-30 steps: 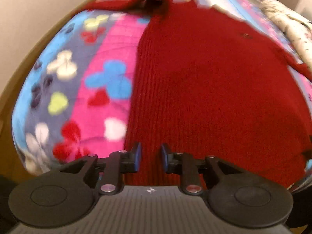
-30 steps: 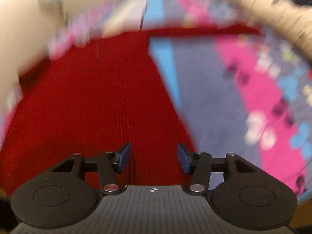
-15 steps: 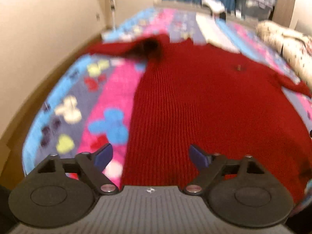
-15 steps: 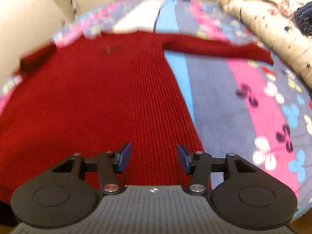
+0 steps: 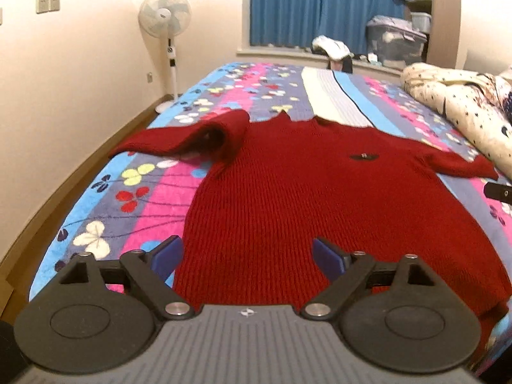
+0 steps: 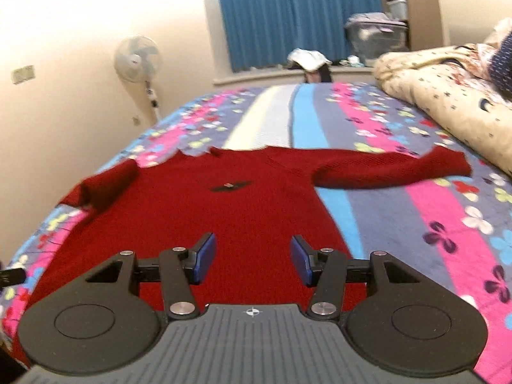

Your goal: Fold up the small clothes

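While the red sweater (image 5: pixel 307 192) lies flat on its back on the flowery blanket (image 5: pixel 153 192), both tongs hang above its bottom edge and hold nothing. The left gripper (image 5: pixel 248 257) has just been opening and now stands very wide, with only air between its blue pads. The right gripper (image 6: pixel 252 260) is about half open and empty too.

This sweater is knitted, so it looks soft, floppy and a bit thick. It will bend and sag wherever it is picked up, and it should not slip much, because the knit is bumpy. It cannot break.

One sleeve (image 5: pixel 192 137) is bunched up and folded over near the shoulder. The other sleeve (image 6: pixel 393 169) lies out straight to the side. Its far end is a little blurry, so I cannot be sure the cuff is flat.

Good places to pinch are probably the cuffs, the shoulders and the bottom corners. Grabbing the middle would only pull up a lump.
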`<state>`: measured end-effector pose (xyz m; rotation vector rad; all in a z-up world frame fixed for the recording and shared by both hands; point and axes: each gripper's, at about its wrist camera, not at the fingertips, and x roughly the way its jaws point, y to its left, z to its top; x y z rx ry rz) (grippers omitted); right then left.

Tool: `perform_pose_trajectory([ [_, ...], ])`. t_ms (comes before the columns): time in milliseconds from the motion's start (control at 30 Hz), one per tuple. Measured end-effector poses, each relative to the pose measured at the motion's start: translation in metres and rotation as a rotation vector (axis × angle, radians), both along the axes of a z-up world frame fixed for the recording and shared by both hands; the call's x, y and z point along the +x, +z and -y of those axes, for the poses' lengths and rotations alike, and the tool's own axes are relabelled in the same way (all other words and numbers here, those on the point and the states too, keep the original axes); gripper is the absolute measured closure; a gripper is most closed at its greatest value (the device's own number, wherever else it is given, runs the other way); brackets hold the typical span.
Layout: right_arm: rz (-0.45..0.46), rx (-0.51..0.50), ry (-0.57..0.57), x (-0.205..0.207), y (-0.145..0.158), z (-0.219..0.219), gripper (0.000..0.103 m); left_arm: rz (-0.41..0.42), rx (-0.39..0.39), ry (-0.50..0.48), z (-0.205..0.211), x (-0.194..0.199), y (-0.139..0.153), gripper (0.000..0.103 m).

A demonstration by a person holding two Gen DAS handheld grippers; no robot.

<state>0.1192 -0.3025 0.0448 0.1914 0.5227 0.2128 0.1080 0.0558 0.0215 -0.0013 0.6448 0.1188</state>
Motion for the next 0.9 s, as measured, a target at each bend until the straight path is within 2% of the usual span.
perform_pose_trajectory([
  [133,0.007,-0.026,0.045,0.0,0.002,-0.015,0.049,0.041,-0.035,0.004,0.005,0.005,0.003,0.01],
  [300,0.012,-0.047,0.028,0.006,-0.002,-0.022,0.048,0.071,-0.02,-0.03,0.015,0.022,0.014,0.01],
  [367,-0.015,-0.037,0.021,0.011,-0.006,-0.021,0.048,0.105,-0.02,-0.049,0.017,0.033,0.026,0.01],
  [500,-0.094,-0.056,0.022,0.019,-0.014,-0.022,0.048,0.157,-0.038,-0.101,0.017,0.071,0.051,0.01],
  [633,-0.028,-0.092,0.033,0.014,-0.001,-0.03,0.048,0.156,-0.054,-0.143,0.02,0.126,0.071,0.01],
  [733,0.014,-0.155,0.002,0.002,0.008,-0.039,0.048,0.113,-0.017,-0.179,0.024,0.166,0.069,0.009],
  [833,0.013,-0.131,-0.019,-0.009,0.014,-0.046,0.049,0.087,-0.022,-0.169,0.014,0.188,0.05,0.009],
  [900,0.007,-0.122,-0.023,-0.016,0.015,-0.051,0.049,0.038,0.009,-0.169,0.005,0.194,0.031,0.009],
])
